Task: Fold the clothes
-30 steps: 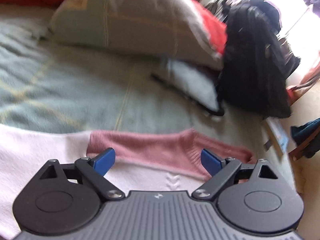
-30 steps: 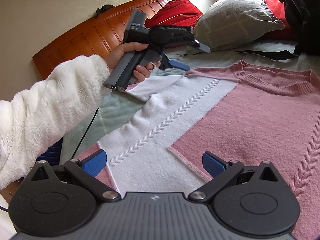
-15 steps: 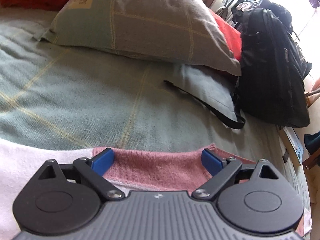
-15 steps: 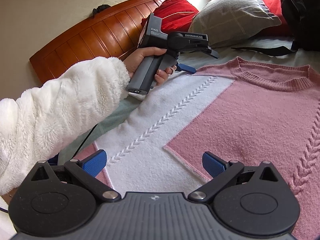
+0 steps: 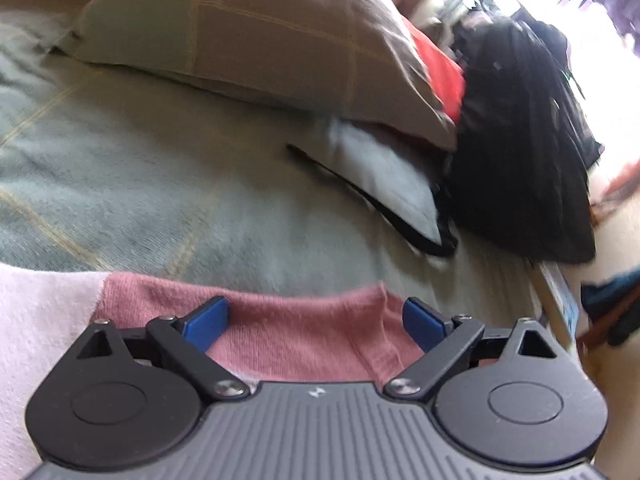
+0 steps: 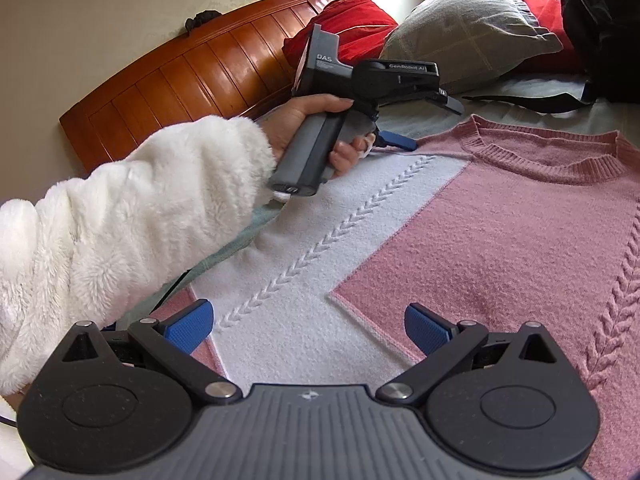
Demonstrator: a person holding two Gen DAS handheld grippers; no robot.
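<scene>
A pink and white knitted sweater (image 6: 472, 248) lies flat on the bed, collar (image 6: 548, 156) toward the pillows. My left gripper (image 5: 316, 320) is open, its blue pads either side of the pink shoulder edge (image 5: 304, 332) near the collar. In the right wrist view the left gripper (image 6: 424, 120) is held by a hand in a white fluffy sleeve, low at the sweater's top left shoulder. My right gripper (image 6: 308, 326) is open and empty above the sweater's lower white panel.
A grey-green blanket (image 5: 168, 176) covers the bed. A grey pillow (image 5: 256, 36), a red cushion (image 6: 352, 24) and a black backpack (image 5: 520, 152) with a strap lie beyond the collar. A wooden headboard (image 6: 192, 84) stands at the left.
The left gripper has dropped lower onto the sweater's shoulder edge and turned slightly. The right gripper has barely moved. Both stay open.
</scene>
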